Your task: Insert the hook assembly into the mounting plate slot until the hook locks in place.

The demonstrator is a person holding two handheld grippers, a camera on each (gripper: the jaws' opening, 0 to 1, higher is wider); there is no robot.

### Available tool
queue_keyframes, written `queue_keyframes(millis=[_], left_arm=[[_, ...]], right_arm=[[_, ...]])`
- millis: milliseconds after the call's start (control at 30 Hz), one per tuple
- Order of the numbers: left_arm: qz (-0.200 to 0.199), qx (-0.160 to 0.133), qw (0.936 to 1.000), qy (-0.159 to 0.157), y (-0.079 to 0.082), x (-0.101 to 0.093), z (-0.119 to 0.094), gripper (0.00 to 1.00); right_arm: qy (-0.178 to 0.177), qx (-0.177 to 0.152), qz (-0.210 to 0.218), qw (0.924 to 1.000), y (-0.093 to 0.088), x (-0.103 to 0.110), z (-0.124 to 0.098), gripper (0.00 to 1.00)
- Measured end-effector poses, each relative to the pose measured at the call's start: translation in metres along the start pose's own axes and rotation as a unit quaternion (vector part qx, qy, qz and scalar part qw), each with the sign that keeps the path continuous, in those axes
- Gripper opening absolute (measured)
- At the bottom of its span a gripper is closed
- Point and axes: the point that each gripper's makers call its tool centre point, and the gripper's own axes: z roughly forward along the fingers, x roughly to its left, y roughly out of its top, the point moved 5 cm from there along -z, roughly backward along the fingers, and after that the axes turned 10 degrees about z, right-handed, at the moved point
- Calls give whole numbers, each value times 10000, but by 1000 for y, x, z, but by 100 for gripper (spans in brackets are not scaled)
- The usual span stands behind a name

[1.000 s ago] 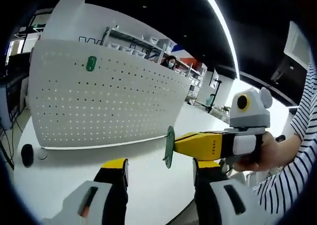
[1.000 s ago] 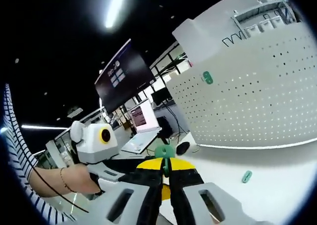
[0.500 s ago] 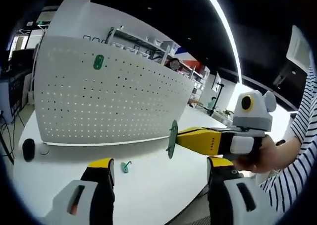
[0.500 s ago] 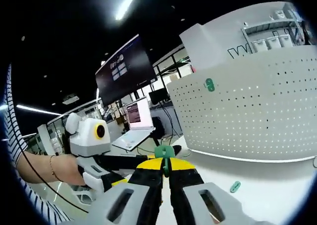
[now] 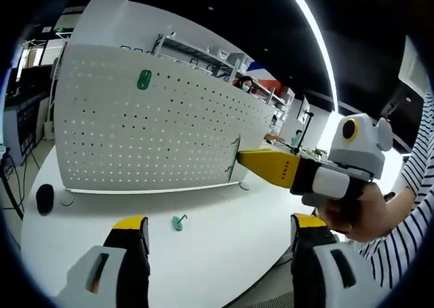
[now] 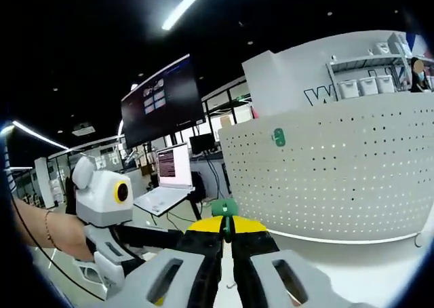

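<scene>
While its jaws pinch a flat green hook plate [image 6: 224, 207] edge-on between the yellow tips, the right hand-held gripper [image 6: 226, 235] is held up in front of a white pegboard [image 6: 352, 165], and the plate has not yet reached any hole. From the left gripper view, the same green plate [image 5: 233, 160] juts from the tip of that right hand-held gripper [image 5: 239, 161], near the board's face but apparently short of it; contact cannot be confirmed. The left hand-held gripper [image 5: 215, 237] rides low with its jaws spread wide and nothing between them. On the white bench [image 5: 224, 247] just ahead of it lies a small green hook [image 5: 178, 221], loose and well apart from both tools. One green piece [image 5: 144, 79] is already mounted high on the pegboard [image 5: 149, 138]. Judging by this, the carrying is done, while the insertion itself and the lock remain ahead. A laptop [image 6: 169, 179] sits open on a desk behind.
</scene>
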Motion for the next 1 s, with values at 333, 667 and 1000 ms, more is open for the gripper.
queue_keyframes(millis=[333,667,1000], left_arm=[[-11,70,9998,167,-8,6,-2,98],[23,187,9993,336,-14,17,-2,100],[-146,260,9987,424,-21,26,-2,100]], right_arm=[[-634,-703,-493,9943,25,-20,15,0],[-1184,-1020,-512,9864,34,-40,35,0],[-1542,-1101,-460,9808,42,-62,53,0]])
